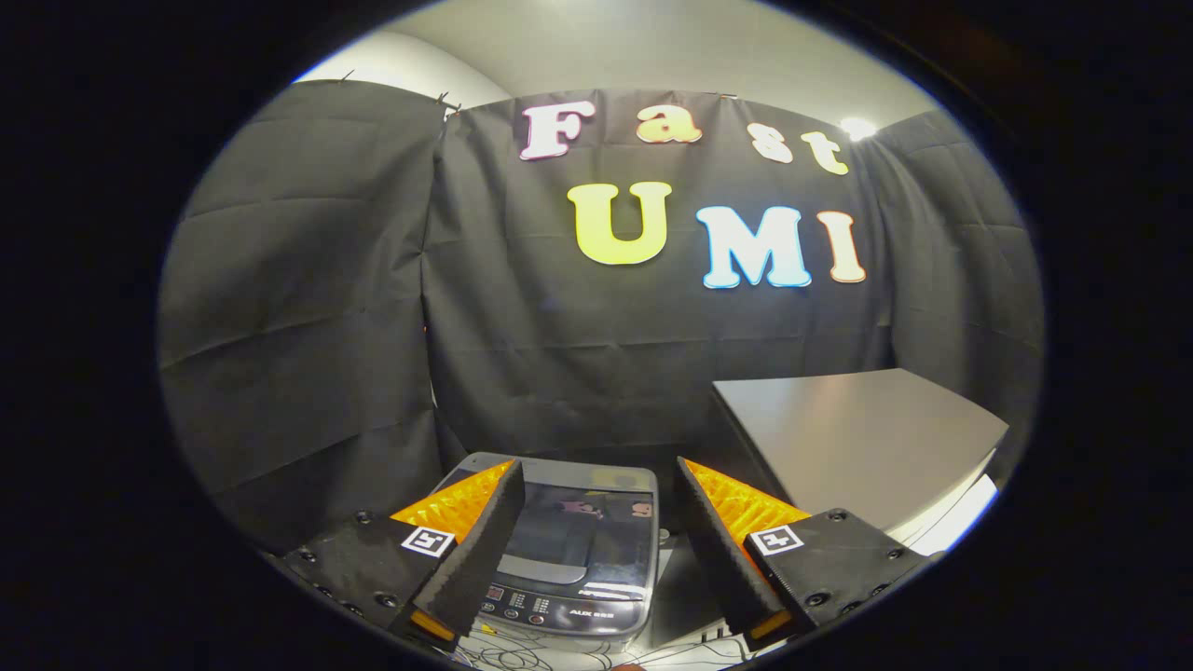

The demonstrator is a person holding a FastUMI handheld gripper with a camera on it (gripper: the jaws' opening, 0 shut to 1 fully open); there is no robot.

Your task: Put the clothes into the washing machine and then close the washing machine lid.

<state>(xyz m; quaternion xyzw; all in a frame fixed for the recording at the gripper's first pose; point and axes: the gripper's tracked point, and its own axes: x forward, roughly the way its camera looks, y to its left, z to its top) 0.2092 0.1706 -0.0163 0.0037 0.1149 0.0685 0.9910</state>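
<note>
A small grey top-loading washing machine (573, 550) stands on the floor below and just ahead of my fingers. Its dark glass lid (570, 531) lies flat and shut, with the control panel (550, 608) along the near edge. My gripper (596, 485) hangs above it, open, with nothing between the two orange and black fingers (466, 508). The machine shows through the gap between them. I see no clothes here.
A grey table top (857, 443) stands to the right of the machine, beyond my right finger. Loose cables (522, 652) lie on the white floor in front of the machine. Black cloth walls close the booth behind and to the left.
</note>
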